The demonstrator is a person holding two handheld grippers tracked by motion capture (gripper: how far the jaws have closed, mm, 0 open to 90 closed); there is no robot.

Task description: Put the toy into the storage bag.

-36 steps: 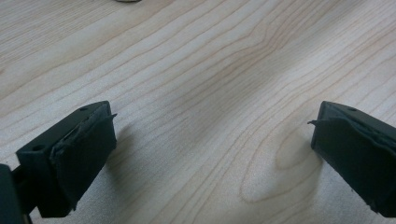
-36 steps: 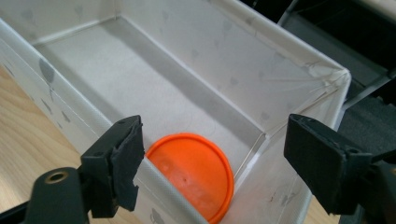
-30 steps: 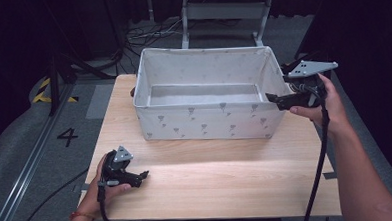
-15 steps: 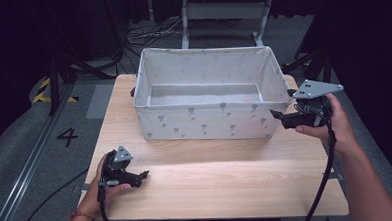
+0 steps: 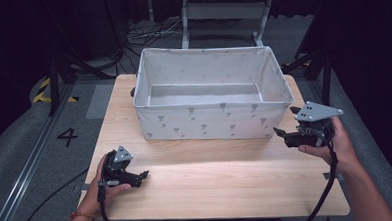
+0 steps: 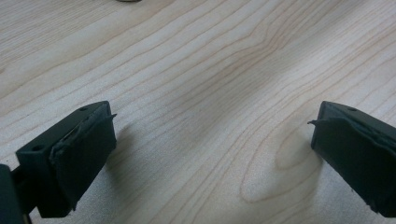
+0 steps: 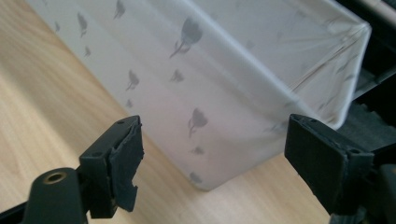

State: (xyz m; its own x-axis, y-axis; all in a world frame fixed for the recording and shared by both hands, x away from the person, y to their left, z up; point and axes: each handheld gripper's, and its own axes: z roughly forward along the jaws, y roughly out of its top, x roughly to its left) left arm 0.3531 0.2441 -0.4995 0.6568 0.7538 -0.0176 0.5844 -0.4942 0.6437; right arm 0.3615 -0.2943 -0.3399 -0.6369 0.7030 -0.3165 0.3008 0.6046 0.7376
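Lowered beside the fabric bin [image 5: 209, 121], right gripper [image 5: 287, 125] hangs with jaws apart; left gripper [image 5: 143, 176] rests released.

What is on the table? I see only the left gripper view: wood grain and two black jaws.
Observer: A white fabric bin with small grey prints stands at the far side.
Operator: Anything in it?
Observer: The high view shows only its bare bottom.
Operator: Where is the other gripper?
Observer: The right gripper is off the bin's near right corner, jaws apart and holding nothing.
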